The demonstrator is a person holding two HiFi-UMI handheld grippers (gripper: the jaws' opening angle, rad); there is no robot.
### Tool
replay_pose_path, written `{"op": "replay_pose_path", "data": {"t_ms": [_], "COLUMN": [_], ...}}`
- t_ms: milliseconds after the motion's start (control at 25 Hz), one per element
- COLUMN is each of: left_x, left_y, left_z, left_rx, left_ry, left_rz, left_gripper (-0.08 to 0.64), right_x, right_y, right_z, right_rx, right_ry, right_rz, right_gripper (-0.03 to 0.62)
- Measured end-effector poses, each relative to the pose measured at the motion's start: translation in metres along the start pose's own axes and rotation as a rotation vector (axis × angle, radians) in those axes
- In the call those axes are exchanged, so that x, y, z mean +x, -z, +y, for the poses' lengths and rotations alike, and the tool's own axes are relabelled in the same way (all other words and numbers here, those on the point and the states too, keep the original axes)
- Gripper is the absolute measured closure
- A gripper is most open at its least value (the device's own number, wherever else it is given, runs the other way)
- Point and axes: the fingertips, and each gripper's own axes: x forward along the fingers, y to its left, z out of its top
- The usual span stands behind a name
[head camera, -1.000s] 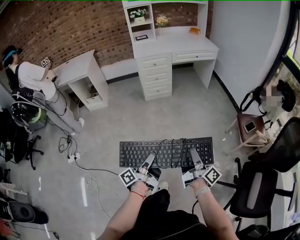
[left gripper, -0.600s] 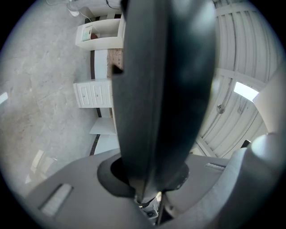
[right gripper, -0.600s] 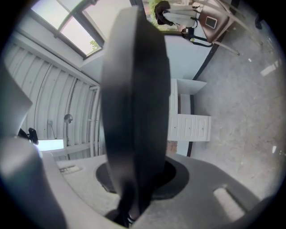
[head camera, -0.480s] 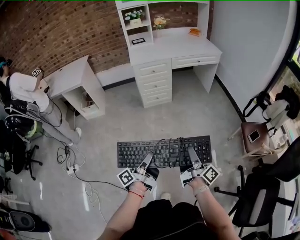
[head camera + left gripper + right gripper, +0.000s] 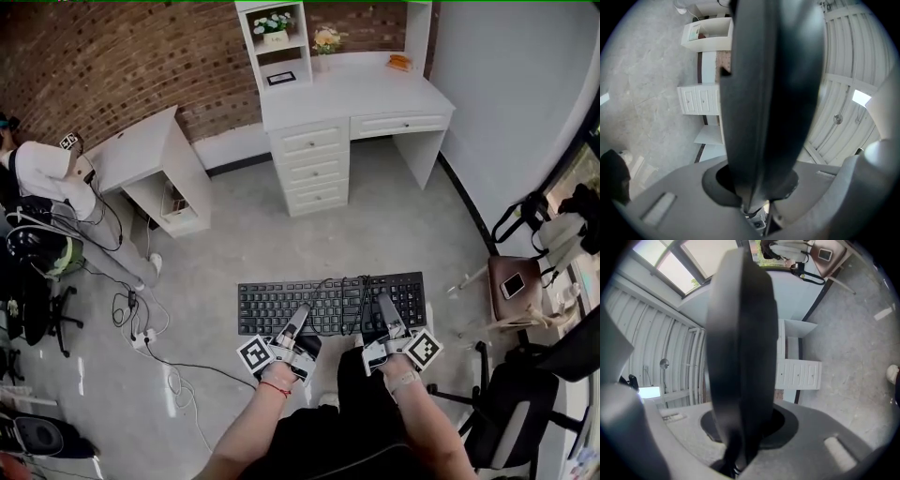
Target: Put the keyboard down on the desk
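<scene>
A black keyboard (image 5: 330,303) with its cable coiled on top hangs level above the grey floor, carried in front of the person. My left gripper (image 5: 301,314) is shut on its near edge left of centre. Right of centre, my right gripper (image 5: 384,307) is shut on the same edge. In the left gripper view the keyboard (image 5: 768,93) fills the middle as a dark edge-on slab between the jaws. The right gripper view shows the keyboard (image 5: 740,362) the same way. The white desk (image 5: 356,89) with drawers and a hutch stands ahead against the brick wall.
A smaller white desk (image 5: 150,150) stands at the left wall, with a person (image 5: 42,178) beside it. Cables (image 5: 150,319) trail over the floor at the left. A stool with a phone (image 5: 514,284) and a black office chair (image 5: 511,403) stand at the right.
The whole view has shifted as the person carries the keyboard forward toward the white desk. Both grippers keep the same hold on the keyboard.
</scene>
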Motion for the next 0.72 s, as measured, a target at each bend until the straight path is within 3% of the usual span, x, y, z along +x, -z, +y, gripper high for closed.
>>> {"op": "replay_pose_path", "data": {"t_ms": [720], "left_x": [0.177], "left_y": [-0.049], "left_z": [0.022], "left_rx": [0.013], "left_ry": [-0.004], "left_rz": [-0.058], "left_gripper": [0.485], "right_x": [0.156], "right_y": [-0.119], "right_z": [-0.023], "right_rx": [-0.01], "right_ry": [0.004], "right_rz": [0.076], "right_gripper": [0.518]}}
